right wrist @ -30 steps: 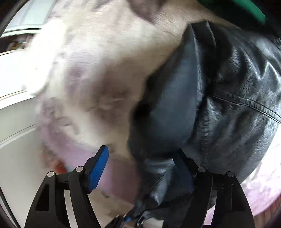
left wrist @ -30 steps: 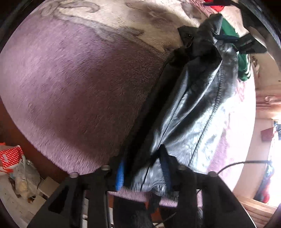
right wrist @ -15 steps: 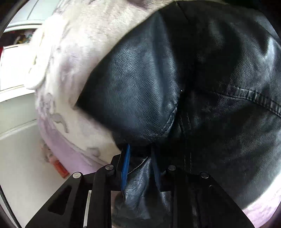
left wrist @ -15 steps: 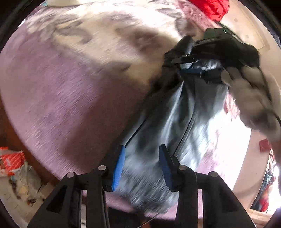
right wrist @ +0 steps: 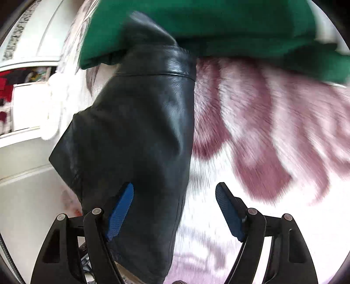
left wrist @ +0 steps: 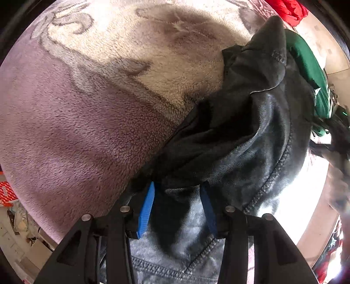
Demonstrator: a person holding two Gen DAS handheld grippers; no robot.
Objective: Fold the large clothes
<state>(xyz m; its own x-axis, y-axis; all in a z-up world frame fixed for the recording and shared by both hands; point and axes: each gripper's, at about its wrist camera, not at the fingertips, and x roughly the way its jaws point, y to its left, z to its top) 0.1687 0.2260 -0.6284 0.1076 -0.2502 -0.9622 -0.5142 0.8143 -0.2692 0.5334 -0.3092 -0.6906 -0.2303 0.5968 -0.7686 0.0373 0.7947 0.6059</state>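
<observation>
A black leather jacket (left wrist: 251,135) lies bunched on a plush pink and cream blanket (left wrist: 76,131). My left gripper (left wrist: 176,207) points steeply down with a thick fold of the jacket's hem wedged between its blue pads; its jaws are easing open slightly but still press the fold. In the right wrist view a sleeve-like part of the jacket (right wrist: 142,122) hangs down in front. My right gripper (right wrist: 175,207) is opening wide; the sleeve's edge sits between its pads without being pinched.
A folded green garment (right wrist: 207,26) lies just beyond the jacket, also visible at the far right (left wrist: 306,65). A red cloth (left wrist: 288,8) sits at the top right. White furniture (right wrist: 26,109) and floor clutter (left wrist: 13,209) border the bed's edge.
The right gripper, shut on the jacket half a second ago, has let go and swung towards the green garment. The left gripper has shifted with the hem, and the jacket has folded over on itself.
</observation>
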